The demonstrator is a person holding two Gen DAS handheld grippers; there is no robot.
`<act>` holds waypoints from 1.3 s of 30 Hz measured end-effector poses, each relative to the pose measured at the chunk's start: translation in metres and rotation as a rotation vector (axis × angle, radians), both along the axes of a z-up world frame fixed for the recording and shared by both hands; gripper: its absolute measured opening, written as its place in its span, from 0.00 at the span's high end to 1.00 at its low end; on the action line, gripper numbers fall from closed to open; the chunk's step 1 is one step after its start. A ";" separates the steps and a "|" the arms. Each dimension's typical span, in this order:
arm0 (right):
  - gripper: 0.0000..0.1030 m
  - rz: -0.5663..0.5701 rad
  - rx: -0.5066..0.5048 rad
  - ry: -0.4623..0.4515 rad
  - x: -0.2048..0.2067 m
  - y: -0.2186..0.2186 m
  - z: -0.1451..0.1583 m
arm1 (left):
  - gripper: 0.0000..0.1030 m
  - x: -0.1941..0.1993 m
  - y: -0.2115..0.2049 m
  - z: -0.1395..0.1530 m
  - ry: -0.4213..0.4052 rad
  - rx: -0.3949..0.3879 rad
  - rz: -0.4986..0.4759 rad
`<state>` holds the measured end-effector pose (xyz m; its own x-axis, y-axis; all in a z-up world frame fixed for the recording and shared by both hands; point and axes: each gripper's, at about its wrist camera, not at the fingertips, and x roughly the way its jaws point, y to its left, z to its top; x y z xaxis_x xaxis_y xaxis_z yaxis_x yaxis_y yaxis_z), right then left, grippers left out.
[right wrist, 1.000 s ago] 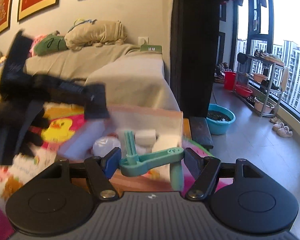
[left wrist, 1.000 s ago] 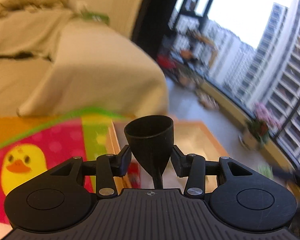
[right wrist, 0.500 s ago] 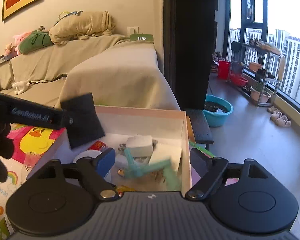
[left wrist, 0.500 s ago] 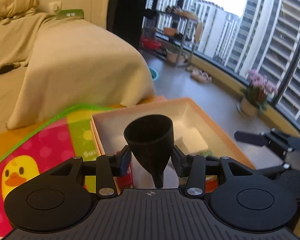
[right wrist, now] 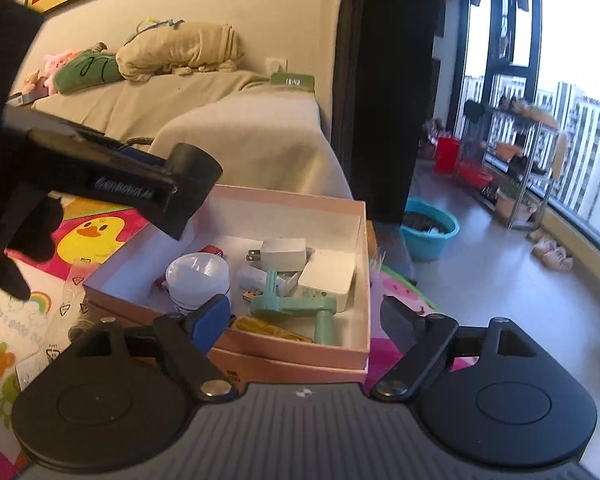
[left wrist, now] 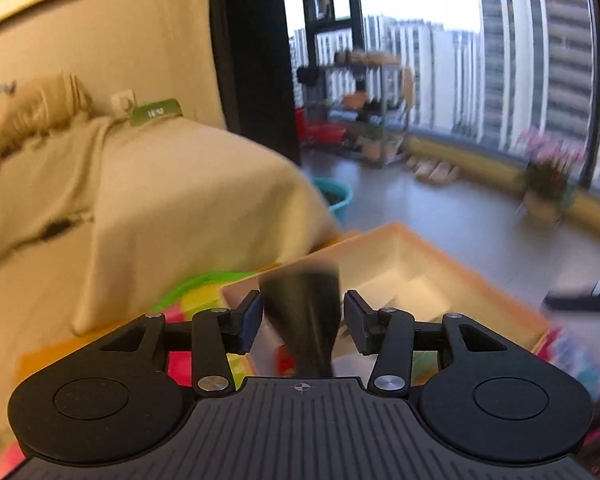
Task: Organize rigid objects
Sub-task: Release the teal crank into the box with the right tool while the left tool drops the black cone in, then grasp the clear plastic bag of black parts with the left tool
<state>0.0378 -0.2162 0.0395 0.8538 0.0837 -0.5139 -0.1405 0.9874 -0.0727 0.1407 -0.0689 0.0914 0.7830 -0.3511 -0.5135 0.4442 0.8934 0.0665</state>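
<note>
L gripper (left wrist: 302, 316) carries a black funnel (left wrist: 302, 312) above the near-left corner of the pink box (right wrist: 356, 216); the funnel sits between its fingers, but motion blur hides whether they're clamped on it. R gripper (right wrist: 304, 316) fingers have just been opening, now wide apart w/ nothing between. Green crank handle (right wrist: 296, 306) lies inside the box at its near wall, touching a white adapter (right wrist: 328, 280), w/ a white charger plug (right wrist: 280, 250) farther in.

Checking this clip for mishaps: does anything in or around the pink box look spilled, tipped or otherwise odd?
Nothing looks spilled or broken. The shallow pink cardboard box holds a loose jumble: the mint-green plastic crank handle lies on its side against a white square adapter. The black funnel-shaped cup is blurred between the left gripper fingers, above the box.
</note>
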 end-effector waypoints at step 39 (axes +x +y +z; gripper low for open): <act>0.16 0.468 0.018 0.174 -0.081 0.111 -0.027 | 0.62 0.000 0.130 -0.061 0.384 -0.450 0.384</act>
<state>-0.0428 -0.1048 0.0129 0.6243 0.4479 -0.6400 -0.5775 0.8164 0.0080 0.1404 0.0609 0.0306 0.6868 -0.3293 -0.6480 0.0098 0.8956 -0.4448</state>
